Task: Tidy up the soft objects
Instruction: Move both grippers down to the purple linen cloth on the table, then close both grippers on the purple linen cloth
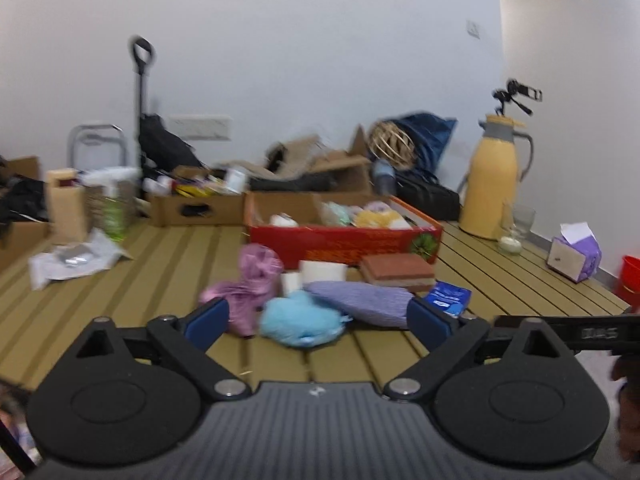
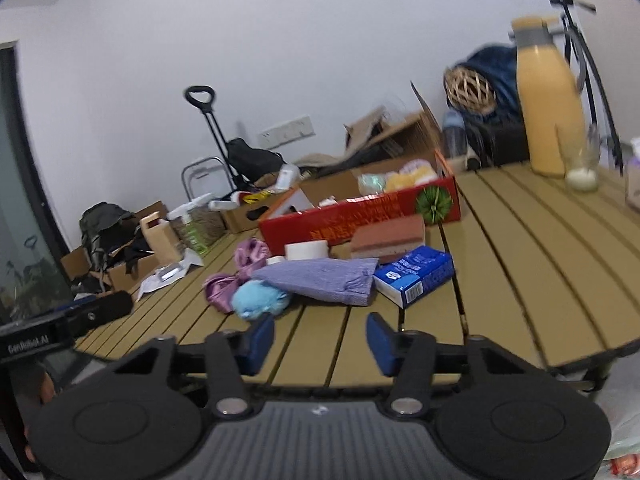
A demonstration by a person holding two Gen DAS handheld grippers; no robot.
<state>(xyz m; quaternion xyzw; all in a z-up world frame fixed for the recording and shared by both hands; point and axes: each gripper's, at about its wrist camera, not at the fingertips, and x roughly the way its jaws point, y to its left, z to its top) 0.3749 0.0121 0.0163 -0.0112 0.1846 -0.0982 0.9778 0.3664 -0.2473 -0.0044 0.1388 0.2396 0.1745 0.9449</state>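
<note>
Your left gripper [image 1: 318, 316] hangs low over the slatted worktop [image 1: 160, 264] with its fingers [image 1: 208, 320] spread wide and nothing between them, and that spread frames the small heap of soft things just ahead, which suits a broad, squashy target. Nearest the gap lies the light blue plush toy [image 1: 298, 320], with the pink cloth [image 1: 248, 280] bunched on its left and the lilac pouch [image 1: 360, 300] lying across on its right, all three touching or overlapping. Behind them sit a white roll [image 1: 322, 270], a brick-coloured sponge block [image 1: 398, 270] and a blue tissue pack [image 1: 448, 298], and beyond those the red box [image 1: 344, 240], which already holds several soft pieces, so it looks like the place where the heap is meant to go. Your right gripper [image 2: 320, 342] is at the near edge of the worktop, its fingers [image 2: 260, 338] partly drawn in with only bare slats between them; it grips nothing and stands short of the heap. From that side the plush toy [image 2: 258, 298] and the pouch [image 2: 320, 278] are closest, with the tissue pack [image 2: 416, 276] off to the right. The things are packed so tightly that closing on one may drag a neighbour, so pick the outermost first. Both views are blurred, so fine detail is unclear.
</note>
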